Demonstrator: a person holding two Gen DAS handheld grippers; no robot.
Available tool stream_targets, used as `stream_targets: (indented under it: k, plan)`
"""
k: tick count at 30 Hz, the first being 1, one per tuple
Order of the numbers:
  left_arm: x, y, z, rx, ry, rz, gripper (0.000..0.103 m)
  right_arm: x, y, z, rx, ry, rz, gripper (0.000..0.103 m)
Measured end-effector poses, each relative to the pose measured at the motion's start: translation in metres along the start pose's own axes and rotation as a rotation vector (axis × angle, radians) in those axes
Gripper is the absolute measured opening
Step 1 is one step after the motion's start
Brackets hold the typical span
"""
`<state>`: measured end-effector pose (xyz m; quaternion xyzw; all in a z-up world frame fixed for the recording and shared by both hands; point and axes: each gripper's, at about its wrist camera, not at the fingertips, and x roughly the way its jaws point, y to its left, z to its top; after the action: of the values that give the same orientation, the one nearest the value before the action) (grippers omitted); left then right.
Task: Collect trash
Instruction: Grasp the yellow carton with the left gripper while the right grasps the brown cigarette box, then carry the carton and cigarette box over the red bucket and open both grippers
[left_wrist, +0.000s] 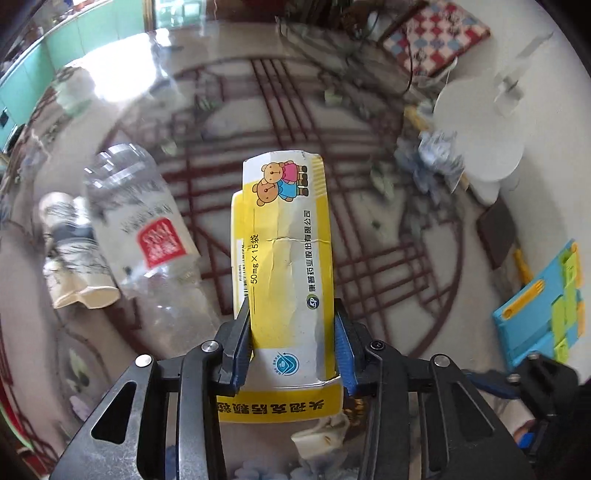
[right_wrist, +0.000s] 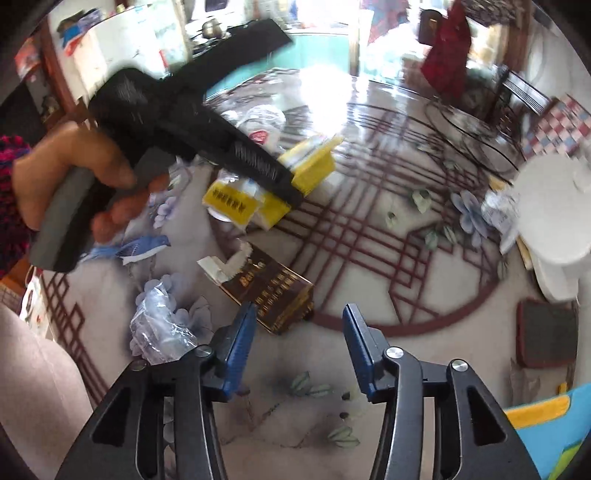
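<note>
L gripper (left_wrist: 293, 332) clamps yellow box (left_wrist: 284, 236), print "50mg×15袋"; R gripper (right_wrist: 299, 332) wide open, empty.

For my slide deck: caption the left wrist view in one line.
Left gripper jaws clamp a crumpled yellow medicine box above the patterned table, a clear plastic bottle lying nearby.

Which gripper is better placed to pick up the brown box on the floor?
The right gripper: it is open and empty, with the brown box just ahead of its fingers. The left gripper is shut on the yellow medicine box.
</note>
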<state>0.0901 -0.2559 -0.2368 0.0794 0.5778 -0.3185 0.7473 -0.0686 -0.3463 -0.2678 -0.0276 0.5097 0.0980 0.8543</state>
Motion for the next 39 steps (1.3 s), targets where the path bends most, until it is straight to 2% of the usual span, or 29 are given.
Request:
stream_targets:
  k: [5, 8, 9, 11, 12, 13, 14, 18, 23, 26, 30, 34, 39]
  plan:
    - [-0.065, 0.01, -0.004, -0.02, -0.135, -0.031, 0.038, 0.023, 0.018, 0.018, -0.145, 0.054, 0.012, 0.054]
    - [-0.096, 0.025, -0.017, -0.039, -0.185, -0.02, 0.038, 0.044, 0.031, 0.025, -0.231, 0.133, 0.032, 0.059]
    - [-0.104, 0.032, -0.021, -0.051, -0.195, -0.014, 0.038, 0.053, 0.034, 0.025, -0.254, 0.162, 0.012, 0.059]
    - [-0.11, 0.046, -0.028, -0.081, -0.207, -0.005, 0.038, 0.062, 0.039, 0.027, -0.298, 0.162, -0.056, 0.061]
    - [-0.114, 0.053, -0.034, -0.1, -0.209, 0.006, 0.038, 0.067, 0.039, 0.029, -0.282, 0.188, -0.048, 0.051]
    - [-0.113, 0.06, -0.034, -0.116, -0.211, 0.019, 0.038, 0.069, 0.037, 0.031, -0.249, 0.205, -0.024, 0.022]
    - [-0.114, 0.065, -0.038, -0.131, -0.215, 0.031, 0.038, 0.068, 0.034, 0.032, -0.219, 0.196, -0.024, 0.017]
    - [-0.126, 0.089, -0.059, -0.182, -0.229, 0.083, 0.038, 0.054, 0.028, 0.036, -0.128, 0.155, 0.0, 0.017]
    - [-0.144, 0.117, -0.081, -0.231, -0.259, 0.146, 0.038, 0.01, 0.033, 0.053, 0.001, 0.032, -0.011, 0.017]
    - [-0.154, 0.131, -0.093, -0.248, -0.286, 0.171, 0.038, -0.017, 0.047, 0.069, 0.067, -0.057, -0.058, 0.017]
    - [-0.164, 0.149, -0.105, -0.262, -0.307, 0.186, 0.038, -0.046, 0.073, 0.092, 0.138, -0.17, -0.07, 0.017]
    - [-0.172, 0.171, -0.117, -0.278, -0.318, 0.189, 0.038, -0.056, 0.109, 0.117, 0.135, -0.215, -0.068, 0.017]
    - [-0.186, 0.202, -0.131, -0.303, -0.324, 0.186, 0.038, -0.05, 0.149, 0.14, 0.133, -0.23, -0.046, 0.017]
